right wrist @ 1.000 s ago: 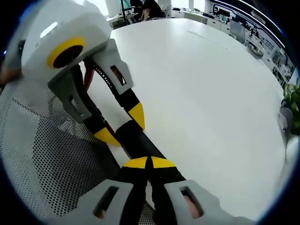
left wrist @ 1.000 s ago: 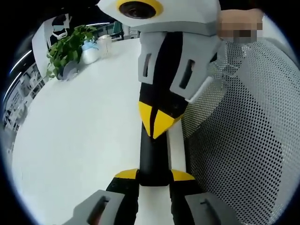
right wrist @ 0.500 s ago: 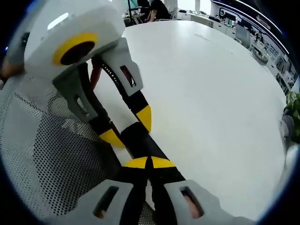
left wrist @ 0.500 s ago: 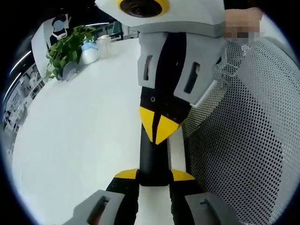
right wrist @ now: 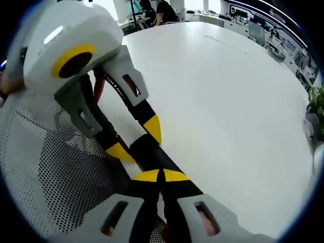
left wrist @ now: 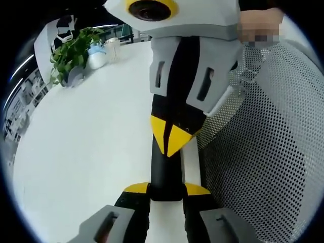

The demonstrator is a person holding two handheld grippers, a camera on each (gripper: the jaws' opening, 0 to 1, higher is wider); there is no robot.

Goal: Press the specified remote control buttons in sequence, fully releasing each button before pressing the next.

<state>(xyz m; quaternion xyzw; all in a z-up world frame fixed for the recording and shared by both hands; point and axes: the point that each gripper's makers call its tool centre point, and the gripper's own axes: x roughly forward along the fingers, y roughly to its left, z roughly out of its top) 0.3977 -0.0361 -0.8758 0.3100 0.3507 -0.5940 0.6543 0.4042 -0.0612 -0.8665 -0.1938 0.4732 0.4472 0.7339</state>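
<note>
Both grippers (left wrist: 167,188) have black jaws, yellow tips, grey slotted mounts and white housings.

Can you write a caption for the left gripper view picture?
Left gripper grips the black remote while right gripper presses it.

The slim black bar-shaped remote control (left wrist: 163,169) lies on a plain white table (left wrist: 86,147). The left gripper (left wrist: 164,188) and the right gripper (right wrist: 161,175) are black with yellow tips and grey housings. A white perforated mesh sheet (left wrist: 273,152) carries a dark dot pattern. A green leafy plant (left wrist: 73,53) stands far left.
</note>
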